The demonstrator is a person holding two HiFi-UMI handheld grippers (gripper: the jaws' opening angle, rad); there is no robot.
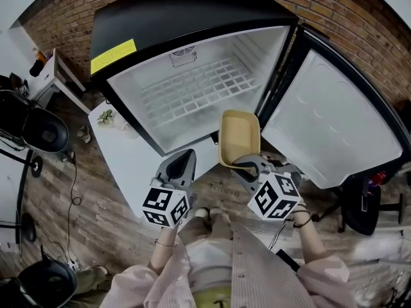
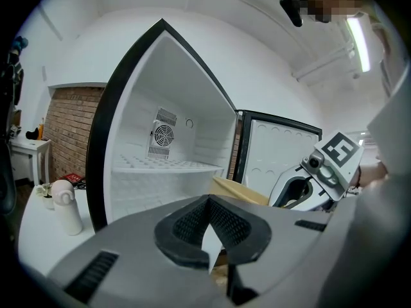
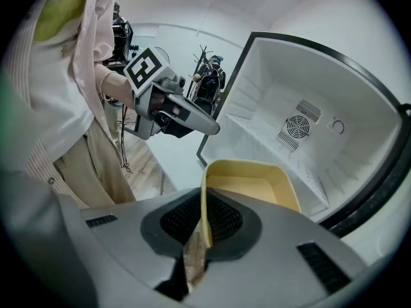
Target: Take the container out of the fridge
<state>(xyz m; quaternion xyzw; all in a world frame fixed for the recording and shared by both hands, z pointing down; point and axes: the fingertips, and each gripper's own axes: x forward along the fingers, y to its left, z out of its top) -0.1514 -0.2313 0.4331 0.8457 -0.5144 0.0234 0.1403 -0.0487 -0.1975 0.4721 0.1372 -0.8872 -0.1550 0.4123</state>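
Plainly, two claws were in play and one container. The right claw (image 1: 247, 165) was clamped tight on the near rim of the single yellow container (image 1: 239, 136), the thin wall pinched between its pads. It held the open tray in the air at the claw's 12 o'clock. In the head view the container sat just in front of the mouth of the fridge (image 1: 128, 18), at about 5 o'clock of the white inside, near the hinge side.

The left claw (image 1: 183, 162) was drawn closed, tips meeting, with nothing in it. It hung at the 9 o'clock of the right claw, a little apart from it, over the edge of the white table (image 1: 138, 156).

The one fridge stood open, and its one door (image 1: 327, 127) was swung wide to 3 o'clock. Inside it had one white wire shelf (image 1: 199, 85) and one round fan grille (image 2: 163, 135) on the back wall.

On the table, at 8 o'clock of the fridge mouth, stood one white bottle (image 2: 64, 207). A brick wall (image 1: 359, 24) ran behind the fridge.
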